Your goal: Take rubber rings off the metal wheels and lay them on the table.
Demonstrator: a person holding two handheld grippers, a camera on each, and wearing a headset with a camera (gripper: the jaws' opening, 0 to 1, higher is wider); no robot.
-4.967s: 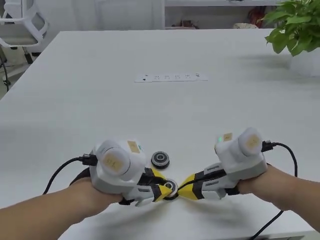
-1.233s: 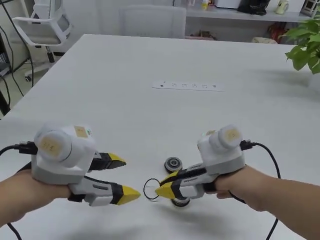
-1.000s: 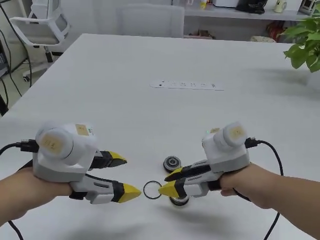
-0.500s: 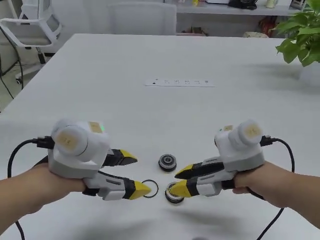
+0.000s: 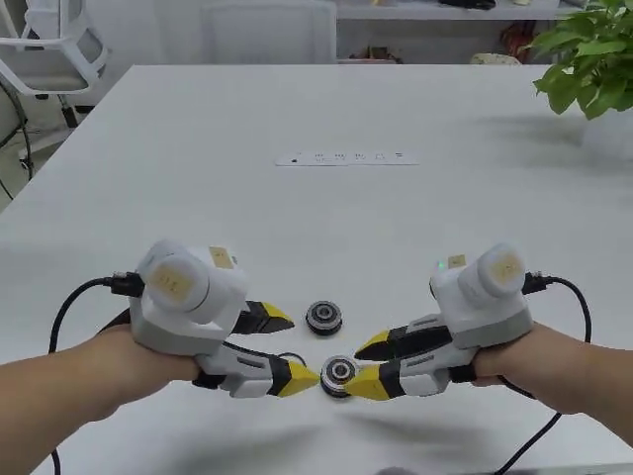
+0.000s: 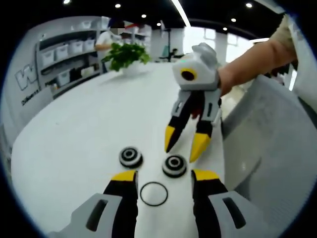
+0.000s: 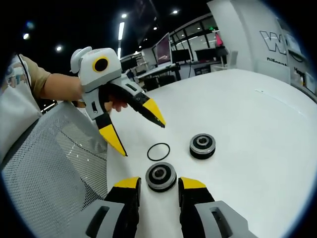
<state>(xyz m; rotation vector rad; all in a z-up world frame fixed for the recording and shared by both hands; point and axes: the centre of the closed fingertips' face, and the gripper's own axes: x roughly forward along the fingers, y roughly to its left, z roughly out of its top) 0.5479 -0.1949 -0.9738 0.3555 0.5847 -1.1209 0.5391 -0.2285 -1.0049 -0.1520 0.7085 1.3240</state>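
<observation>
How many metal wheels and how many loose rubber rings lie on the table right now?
Metal wheels: 2
Loose rubber ring: 1
Total: 3

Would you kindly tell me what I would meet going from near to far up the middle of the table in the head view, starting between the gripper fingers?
Near wheel → far wheel → power strip → chair.
</observation>
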